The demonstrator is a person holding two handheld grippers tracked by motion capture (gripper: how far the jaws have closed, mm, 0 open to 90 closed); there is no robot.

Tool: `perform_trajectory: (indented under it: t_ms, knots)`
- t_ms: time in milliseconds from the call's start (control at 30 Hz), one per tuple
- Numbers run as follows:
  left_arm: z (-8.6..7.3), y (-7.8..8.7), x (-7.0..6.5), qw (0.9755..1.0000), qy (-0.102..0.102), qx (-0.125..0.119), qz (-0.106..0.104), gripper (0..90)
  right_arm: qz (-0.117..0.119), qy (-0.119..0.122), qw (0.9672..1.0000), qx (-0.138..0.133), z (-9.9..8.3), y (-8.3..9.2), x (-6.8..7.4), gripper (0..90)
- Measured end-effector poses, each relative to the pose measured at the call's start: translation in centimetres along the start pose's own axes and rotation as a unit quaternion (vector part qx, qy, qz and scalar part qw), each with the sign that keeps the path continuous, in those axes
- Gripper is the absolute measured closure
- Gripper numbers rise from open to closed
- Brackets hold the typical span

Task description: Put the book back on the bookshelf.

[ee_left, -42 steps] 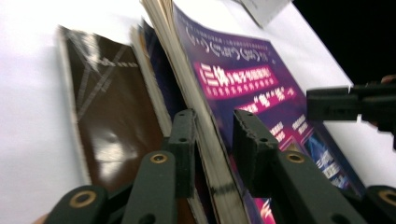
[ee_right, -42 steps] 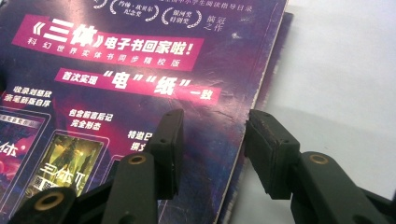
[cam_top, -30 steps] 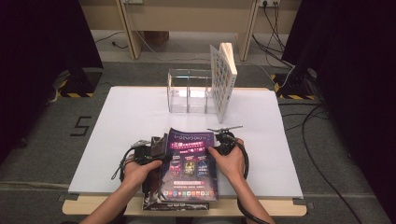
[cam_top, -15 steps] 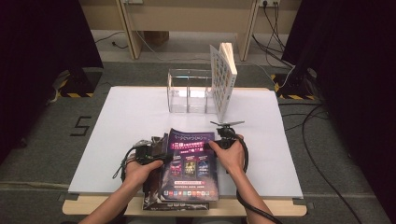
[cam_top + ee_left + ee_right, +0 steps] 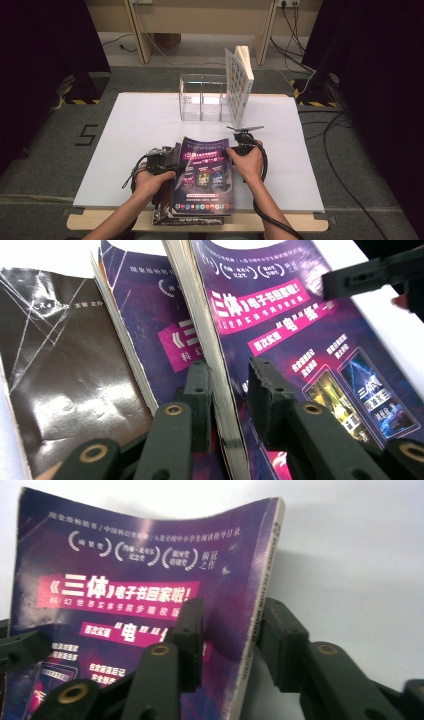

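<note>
the left hand-held gripper (image 5: pixel 227 405) straddles a thick sheaf of pages of the purple magazine (image 5: pixel 202 175), pads not quite pinching. the magazine lies at six o'clock on the white tabletop (image 5: pixel 140 125), limp, glossy, likely slippery; take it near the spine. the right hand-held gripper (image 5: pixel 230 630) has just been closing, its jaws either side of the spine edge without clamping it.

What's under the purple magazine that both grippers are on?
Under the purple glossy magazine lies a second purple magazine, and below that a dark creased cover. All rest on the white table. Anything deeper in the stack is covered.
</note>
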State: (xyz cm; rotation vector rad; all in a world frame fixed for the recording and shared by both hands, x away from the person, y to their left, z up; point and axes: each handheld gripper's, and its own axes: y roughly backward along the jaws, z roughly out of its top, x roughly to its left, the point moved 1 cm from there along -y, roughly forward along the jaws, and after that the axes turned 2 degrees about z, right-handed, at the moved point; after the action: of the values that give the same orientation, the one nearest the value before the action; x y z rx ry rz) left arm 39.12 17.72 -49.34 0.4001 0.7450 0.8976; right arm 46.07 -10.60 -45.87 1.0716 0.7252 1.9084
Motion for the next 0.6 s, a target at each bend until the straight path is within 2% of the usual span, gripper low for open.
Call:
perform_trajectory:
  t_ms: [100,200,333,433,467,600]
  knots:
    - [0.0,0.0,0.1,1.0,0.0,0.002,0.0,72.5,0.012,0.008,0.9998,-0.013,0.2,0.9,0.7,73.8]
    - [0.1,0.0,0.1,1.0,0.0,0.002,0.001,72.6,0.023,0.014,0.9994,-0.019,0.5,1.3,1.2,75.8]
    - [0.1,0.0,0.1,1.0,0.003,0.003,0.0,72.6,0.028,0.012,0.9994,-0.016,0.6,1.4,1.3,75.0]
    - [0.0,0.0,0.1,1.0,0.006,0.003,0.001,72.6,0.047,0.0,0.9989,-0.003,0.6,0.9,1.1,71.5]
    - [0.0,0.0,0.1,1.0,0.006,0.002,0.001,72.6,0.039,0.001,0.9992,-0.008,0.5,0.8,1.1,75.0]
    - [0.0,0.0,0.1,1.0,0.004,0.0,0.0,72.5,0.04,-0.004,0.9991,-0.015,0.3,0.6,0.8,76.0]
